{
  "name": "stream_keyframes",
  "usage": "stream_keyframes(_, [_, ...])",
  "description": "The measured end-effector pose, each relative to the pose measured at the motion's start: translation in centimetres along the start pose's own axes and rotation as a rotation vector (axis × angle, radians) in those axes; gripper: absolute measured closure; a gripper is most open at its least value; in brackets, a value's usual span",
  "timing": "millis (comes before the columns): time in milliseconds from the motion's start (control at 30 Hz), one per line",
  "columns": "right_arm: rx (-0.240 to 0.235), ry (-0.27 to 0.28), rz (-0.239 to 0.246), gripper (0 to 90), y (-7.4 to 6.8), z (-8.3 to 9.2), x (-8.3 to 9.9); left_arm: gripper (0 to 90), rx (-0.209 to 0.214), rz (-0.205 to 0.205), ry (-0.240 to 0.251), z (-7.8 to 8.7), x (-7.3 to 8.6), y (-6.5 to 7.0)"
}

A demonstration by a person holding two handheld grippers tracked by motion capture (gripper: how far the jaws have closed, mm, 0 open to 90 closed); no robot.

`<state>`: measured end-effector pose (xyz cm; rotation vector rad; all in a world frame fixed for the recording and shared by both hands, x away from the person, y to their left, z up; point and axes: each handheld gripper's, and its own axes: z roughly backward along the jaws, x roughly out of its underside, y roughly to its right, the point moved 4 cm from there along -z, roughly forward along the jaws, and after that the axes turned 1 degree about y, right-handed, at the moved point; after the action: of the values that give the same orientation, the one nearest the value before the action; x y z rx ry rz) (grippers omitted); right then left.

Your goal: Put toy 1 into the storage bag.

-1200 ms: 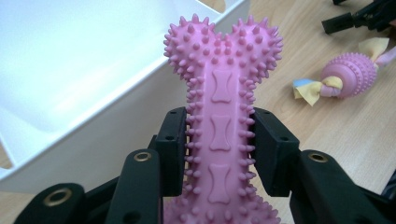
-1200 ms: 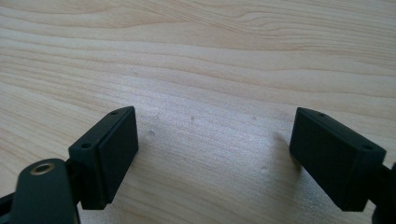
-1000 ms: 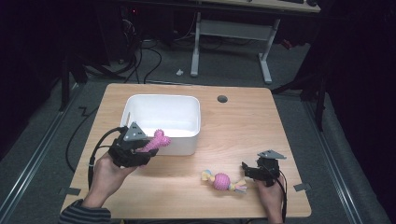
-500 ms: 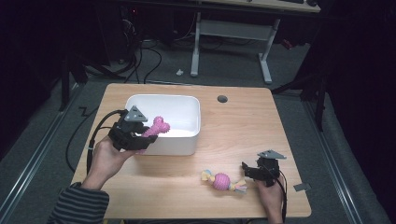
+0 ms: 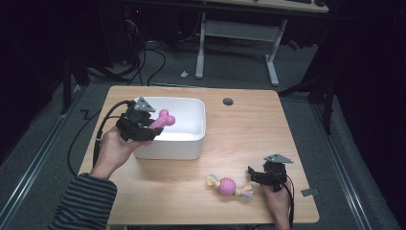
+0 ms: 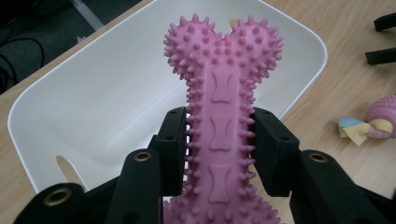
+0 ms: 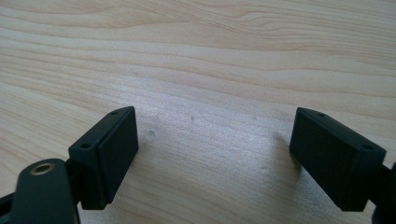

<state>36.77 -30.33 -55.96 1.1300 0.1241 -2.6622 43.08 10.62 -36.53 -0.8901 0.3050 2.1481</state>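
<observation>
A pink spiky bone-shaped toy [image 6: 222,116] is clamped by its shaft in my left gripper [image 6: 219,140], whose jaws press on both sides. In the high view the bone [image 5: 162,119] hangs above the left part of the white bin [image 5: 191,139], held by the left gripper [image 5: 152,125]. The bin's inside [image 6: 112,93] looks bare below the bone. A pink ball toy with rope ends [image 5: 229,186] lies on the table near the front. Just right of it my right gripper [image 5: 253,175] rests open, nothing between its jaws [image 7: 212,154].
The wooden table [image 5: 239,129] has a round cable hole [image 5: 228,101] at the back. A grey tag [image 5: 309,192] lies near the front right corner. Cables and desk legs stand on the floor beyond the table.
My left gripper has carried the pink bone up and away from the bin's front-left rim to a spot over the bin. The right gripper and the rope toy have stayed put.
</observation>
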Motion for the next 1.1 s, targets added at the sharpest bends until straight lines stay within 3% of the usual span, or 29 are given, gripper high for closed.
stream_keyframes(433, [0.000,0.000,0.001,15.3,0.0,0.0,0.0,58.7,-0.006,0.010,-0.017,-1.5,-0.5,-1.3])
stream_keyframes(1100, [-0.001,0.000,0.002,15.3,0.0,0.0,0.0,58.5,-0.015,0.014,-0.062,-4.1,-0.1,-2.1])
